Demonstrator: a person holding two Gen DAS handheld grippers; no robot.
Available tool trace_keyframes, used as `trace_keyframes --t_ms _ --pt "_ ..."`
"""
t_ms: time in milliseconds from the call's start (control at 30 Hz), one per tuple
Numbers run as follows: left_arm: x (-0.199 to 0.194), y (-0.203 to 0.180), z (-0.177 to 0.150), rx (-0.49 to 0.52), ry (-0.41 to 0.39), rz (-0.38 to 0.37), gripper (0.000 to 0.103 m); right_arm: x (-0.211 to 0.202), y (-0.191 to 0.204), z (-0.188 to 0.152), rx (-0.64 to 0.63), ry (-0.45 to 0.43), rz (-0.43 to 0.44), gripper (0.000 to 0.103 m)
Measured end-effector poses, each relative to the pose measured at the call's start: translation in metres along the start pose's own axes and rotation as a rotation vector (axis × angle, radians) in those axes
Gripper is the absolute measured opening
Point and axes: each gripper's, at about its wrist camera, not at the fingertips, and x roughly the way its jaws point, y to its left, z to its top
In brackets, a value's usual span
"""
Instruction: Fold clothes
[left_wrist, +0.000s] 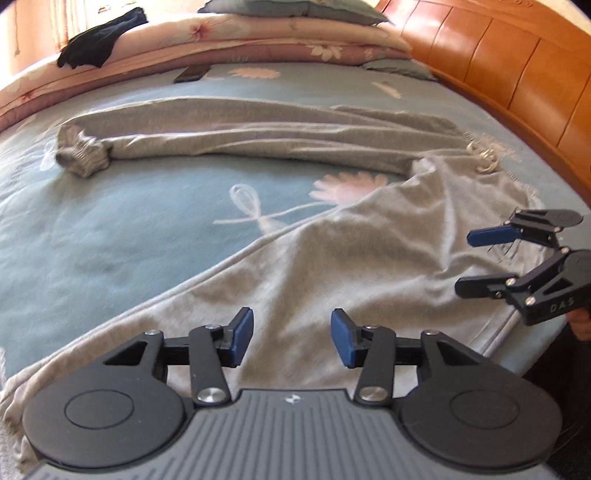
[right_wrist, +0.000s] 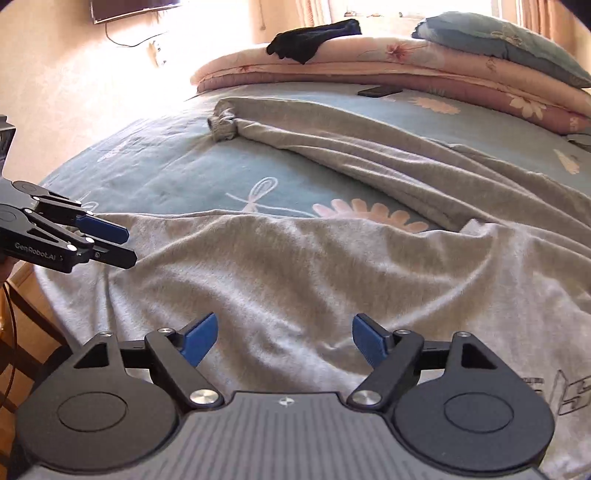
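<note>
Right wrist: grey garment (right_wrist: 295, 266) on a floral bed (right_wrist: 177, 173) (wooden headboard (left_wrist: 498, 74)).

grey sweatshirt (left_wrist: 332, 251) on blue bedspread (left_wrist: 110, 229), left gripper (left_wrist: 291, 339) & right gripper (left_wrist: 469, 258) jaws apart

Sunlit bedroom: wooden headboard (left_wrist: 491, 62), wall-mounted TV (right_wrist: 129, 9), peach walls (right_wrist: 55, 92).

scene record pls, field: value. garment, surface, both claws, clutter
garment: grey sweatshirt, body near the bed edge, one sleeve stretched out flat across the bed
surface: blue floral bedspread
left claw: open, over the sweatshirt, nothing between the pads
right claw: open, over the sweatshirt, nothing held
clutter: dark phone, black garment on the folded quilts
fold: not yet begun
</note>
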Motion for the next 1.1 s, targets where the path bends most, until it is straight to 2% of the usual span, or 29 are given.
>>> trace_keyframes --t_ms 33,133,200,267,333,500,600,700,733,833,1000,1100 --pt "0.012 -0.007 0.012 0.010 -0.013 -0.047 0.048 -0.004 -0.010 -0.003 0.015 -0.006 -0.045 0.089" --pt "0.049 -0.028 0.040 0.025 -0.029 -0.168 0.050 -0.008 -0.037 -0.012 0.091 0.016 -0.100 0.091" --pt "0.080 -0.035 0.050 -0.011 0.003 -0.230 0.053 -0.007 -0.054 -0.020 0.156 0.034 -0.135 0.096" --pt "0.107 -0.037 0.053 -0.062 0.050 -0.258 0.054 0.000 -0.069 -0.031 0.229 0.071 -0.126 0.098" --pt "0.121 -0.030 0.047 -0.094 0.082 -0.213 0.054 0.002 -0.070 -0.039 0.229 0.055 -0.111 0.103" --pt "0.094 0.011 0.025 -0.152 0.045 -0.120 0.052 0.010 -0.048 -0.049 0.062 0.063 -0.185 0.103" --pt "0.077 0.033 0.013 -0.197 0.058 -0.100 0.052 0.010 -0.049 -0.052 0.071 0.043 -0.194 0.103" --pt "0.066 0.029 0.021 -0.174 0.079 -0.060 0.053 0.010 -0.050 -0.052 0.083 0.030 -0.197 0.103" --pt "0.064 0.022 0.029 -0.154 0.063 -0.073 0.056 0.011 -0.050 -0.053 0.082 0.026 -0.199 0.103" --pt "0.066 0.000 0.057 -0.111 -0.002 -0.157 0.065 0.010 -0.048 -0.055 0.085 -0.001 -0.210 0.103" --pt "0.113 -0.044 0.098 -0.104 0.000 -0.375 0.065 0.008 -0.047 -0.057 0.079 -0.014 -0.206 0.103" --pt "0.151 -0.059 0.104 -0.137 0.085 -0.430 0.065 0.007 -0.047 -0.058 0.069 -0.014 -0.199 0.103"
